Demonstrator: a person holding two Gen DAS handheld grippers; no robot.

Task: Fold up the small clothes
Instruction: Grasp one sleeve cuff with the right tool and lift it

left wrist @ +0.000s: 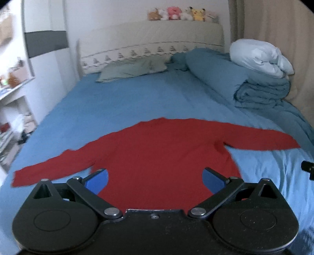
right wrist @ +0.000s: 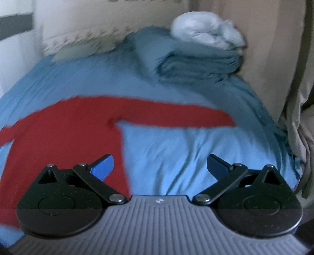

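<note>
Red sweater flat on bed, both fingers spread

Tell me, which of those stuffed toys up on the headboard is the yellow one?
The yellow toy sits furthest right in the row on the headboard. Beside it are a pink toy and, at the left end, a brown toy.

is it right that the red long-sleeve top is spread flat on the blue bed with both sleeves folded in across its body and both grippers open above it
Not quite. The red long-sleeve top lies flat on the blue bed, but both sleeves are stretched straight out to the sides, as the left wrist view shows. The left gripper and right gripper are indeed open.
</note>
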